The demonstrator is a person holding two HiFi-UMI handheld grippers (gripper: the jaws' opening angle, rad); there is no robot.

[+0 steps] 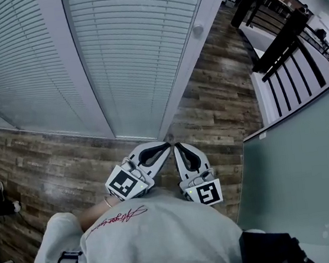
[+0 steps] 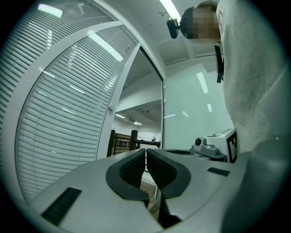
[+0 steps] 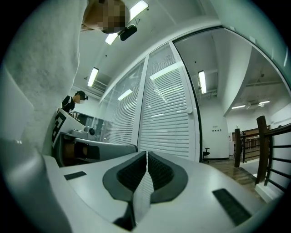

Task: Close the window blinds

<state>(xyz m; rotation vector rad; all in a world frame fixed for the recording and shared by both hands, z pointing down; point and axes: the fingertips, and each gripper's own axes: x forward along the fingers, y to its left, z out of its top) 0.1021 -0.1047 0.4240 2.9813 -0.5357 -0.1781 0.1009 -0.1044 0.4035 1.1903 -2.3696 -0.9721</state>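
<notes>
White slatted window blinds (image 1: 136, 48) hang behind tall glass panels in white frames, with a second panel (image 1: 7, 64) to the left. Their slats lie nearly flat against each other. A small round knob (image 1: 198, 29) sits on the right frame post. My left gripper (image 1: 167, 145) and right gripper (image 1: 177, 146) are held low by my chest, tips almost touching, well short of the blinds. Both are shut with nothing between the pads. The left gripper (image 2: 146, 153) view shows the blinds (image 2: 63, 118) at its left. The right gripper (image 3: 147, 155) view has the blinds (image 3: 168, 118) straight ahead.
A wood-plank floor (image 1: 50, 166) runs along the foot of the window. A dark wooden railing (image 1: 284, 36) stands at the upper right and a frosted glass partition (image 1: 302, 182) at the right. Someone's shoe (image 1: 7, 205) is at the far left; another person (image 3: 72, 101) stands behind.
</notes>
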